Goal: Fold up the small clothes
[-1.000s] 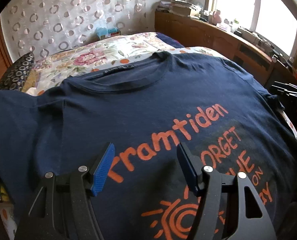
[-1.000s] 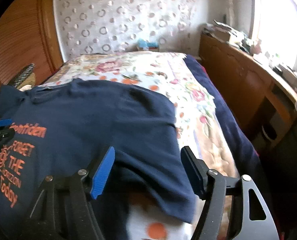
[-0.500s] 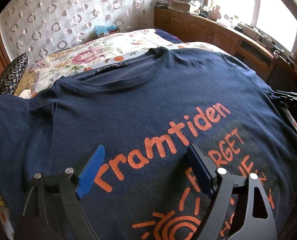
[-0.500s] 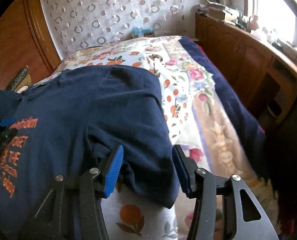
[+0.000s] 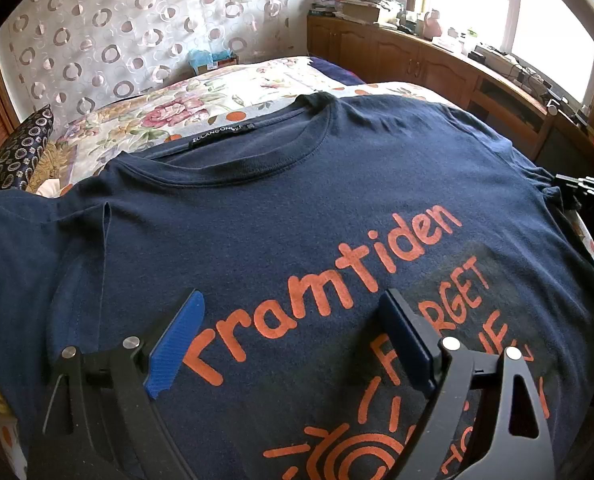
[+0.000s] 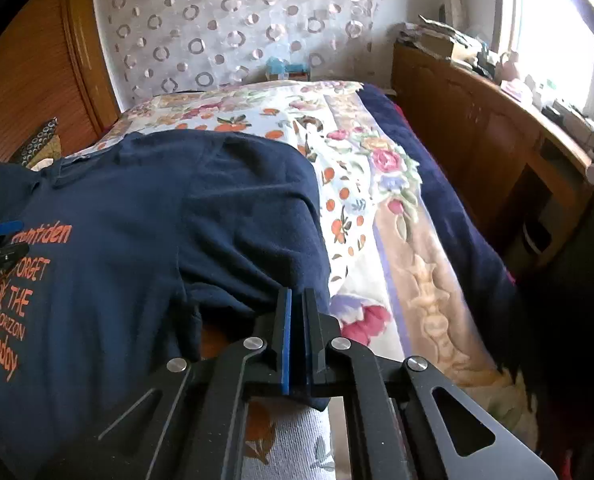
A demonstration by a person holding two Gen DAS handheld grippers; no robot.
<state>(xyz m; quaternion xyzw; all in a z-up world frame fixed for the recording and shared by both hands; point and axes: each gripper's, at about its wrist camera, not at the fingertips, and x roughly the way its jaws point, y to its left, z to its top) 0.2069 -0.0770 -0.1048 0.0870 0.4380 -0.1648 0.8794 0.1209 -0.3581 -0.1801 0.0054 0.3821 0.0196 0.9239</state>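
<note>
Left wrist view: a navy T-shirt (image 5: 297, 208) lies spread face up on the floral bedspread (image 5: 201, 100), printed in orange "Framtiden", then partly readable "FORGET THE HORIZON … Today". The left gripper (image 5: 293, 340) hangs above the print, jaws wide. The right gripper (image 6: 295, 320) is pinched tight on the shirt's sleeve (image 6: 257, 240) edge.

floral bedspread (image 6: 361, 168), wooden cabinet (image 6: 477, 128), circle-patterned curtain (image 5: 109, 32)

The left wrist view sits close above the navy T-shirt (image 5: 281, 216), facing the curtain (image 5: 137, 28) at 12 o'clock. The right wrist view looks from the sleeve edge, T-shirt (image 6: 137, 232) at 9 o'clock. Both share the floral bed (image 6: 353, 184).
</note>
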